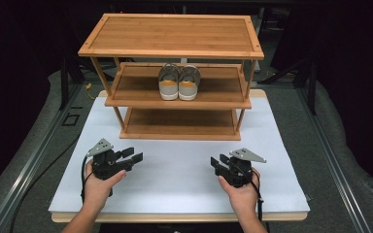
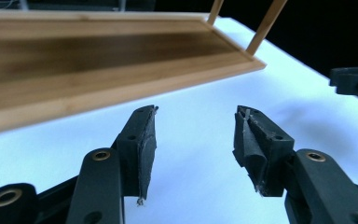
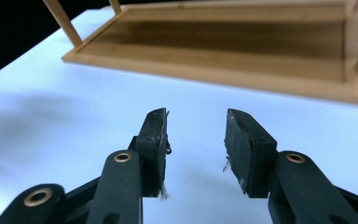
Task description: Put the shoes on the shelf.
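The high view shows the whole rack [image 1: 172,73]: three bamboo shelves on thin posts, standing at 12 o'clock on the white board [image 1: 175,165]. A pair of shoes [image 1: 178,82] sits at the middle of the centre shelf, heels toward the person, grey with a yellow-orange heel patch and white soles, the two touching side by side. The gripper views take in just the rack's bottom shelf [image 2: 98,60], empty, with a raised rim and a darker inner panel, and the feet of its posts.

The left gripper [image 1: 132,159] is at 8 o'clock on the board, the right gripper [image 1: 217,164] at 4 o'clock, each held in a hand, tips pointing inward and toward the rack. Both are well apart from the shoes and from the rack's front edge.

In the left gripper view the left gripper [image 2: 196,140] is released, its jaws spread with bare board between them; the right gripper's tip shows at 3 o'clock. In the right gripper view the right gripper [image 3: 196,140] is likewise released, nothing between its worn pads.

Bare board lies between the grippers and the rack, and between the two hands. The board's near edge runs just behind the wrists; its side edges lie outside each hand.
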Available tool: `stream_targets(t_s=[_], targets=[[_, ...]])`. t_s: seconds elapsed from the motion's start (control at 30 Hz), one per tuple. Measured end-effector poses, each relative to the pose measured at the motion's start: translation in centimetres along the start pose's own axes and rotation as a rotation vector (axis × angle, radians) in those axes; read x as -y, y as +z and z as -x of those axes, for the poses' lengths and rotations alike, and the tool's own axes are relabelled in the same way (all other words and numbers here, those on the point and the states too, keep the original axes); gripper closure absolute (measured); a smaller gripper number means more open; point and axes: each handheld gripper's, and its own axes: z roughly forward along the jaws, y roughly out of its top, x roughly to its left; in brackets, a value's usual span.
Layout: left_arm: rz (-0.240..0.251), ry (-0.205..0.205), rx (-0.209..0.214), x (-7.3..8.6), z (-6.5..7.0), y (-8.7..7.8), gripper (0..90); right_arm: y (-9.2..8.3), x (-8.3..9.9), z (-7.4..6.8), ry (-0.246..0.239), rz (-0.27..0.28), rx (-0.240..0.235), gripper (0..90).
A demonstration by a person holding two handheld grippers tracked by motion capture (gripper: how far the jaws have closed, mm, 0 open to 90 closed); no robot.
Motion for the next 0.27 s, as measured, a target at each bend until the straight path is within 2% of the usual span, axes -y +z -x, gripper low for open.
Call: stream_targets(t_s=[0.07,0.2,0.27], targets=[[-0.012,0.010,-0.012,0.7,-0.3,0.3,48.5,0.4,0.9,-0.2,-0.002,-0.016,-0.010,57.8],[-0.044,0.020,-0.007,2.1,-0.4,1.1,49.6,1.2,2.0,-0.8,-0.102,-0.025,0.018,54.5],[-0.063,0.032,-0.008,2.5,-0.3,1.4,50.2,1.4,2.2,-0.8,-0.117,-0.019,0.031,51.8]])
